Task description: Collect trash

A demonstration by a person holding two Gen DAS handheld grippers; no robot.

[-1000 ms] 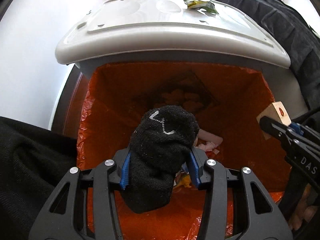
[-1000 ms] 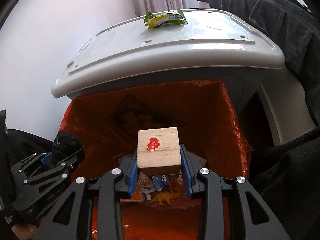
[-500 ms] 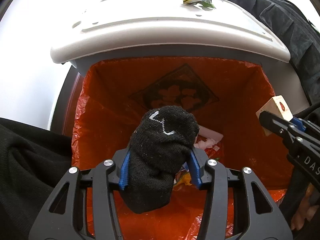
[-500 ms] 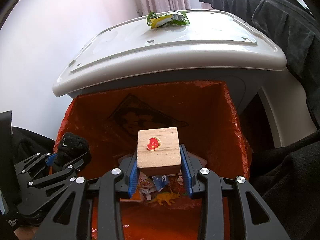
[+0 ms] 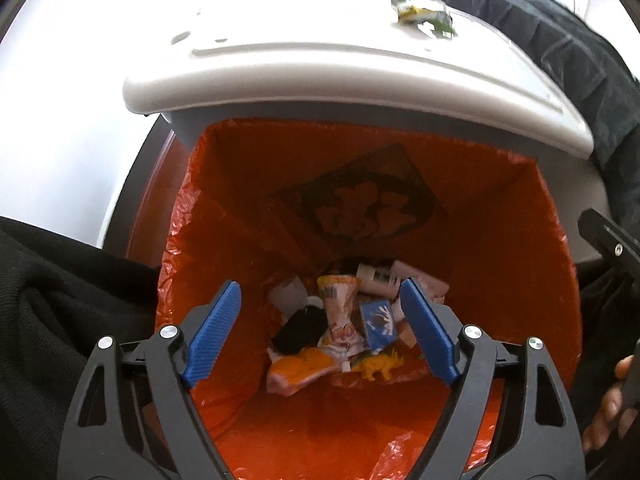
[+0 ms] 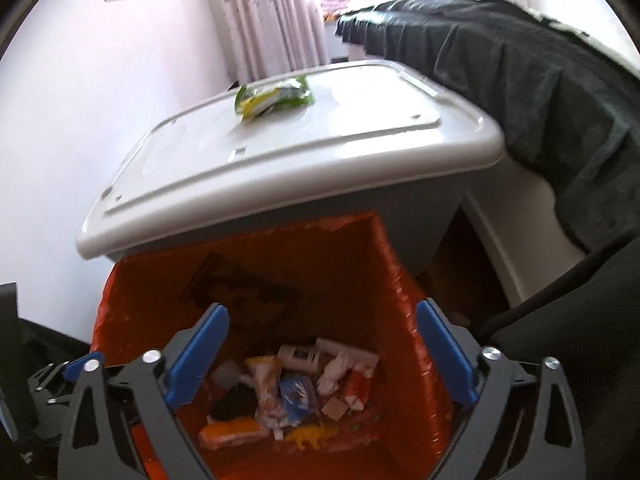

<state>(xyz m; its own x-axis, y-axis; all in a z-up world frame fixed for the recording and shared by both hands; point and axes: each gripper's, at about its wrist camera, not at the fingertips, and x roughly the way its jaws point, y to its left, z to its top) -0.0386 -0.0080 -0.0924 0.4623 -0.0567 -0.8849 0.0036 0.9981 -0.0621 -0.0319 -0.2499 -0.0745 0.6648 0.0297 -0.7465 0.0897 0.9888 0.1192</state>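
Both the left gripper (image 5: 320,332) and right gripper (image 6: 320,356) hang spread and empty over the bin (image 5: 500,240), with the sock (image 5: 300,330) and block (image 6: 335,408) lying among trash at its bottom.

Left gripper (image 5: 320,332) now spread wide, black sock (image 5: 301,330) dropped into orange bin liner (image 5: 248,184). Right gripper (image 6: 320,360) spread too, wooden block (image 6: 335,409) lying among trash.

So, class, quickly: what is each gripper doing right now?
Left gripper: open, holding nothing.
Right gripper: open, holding nothing.
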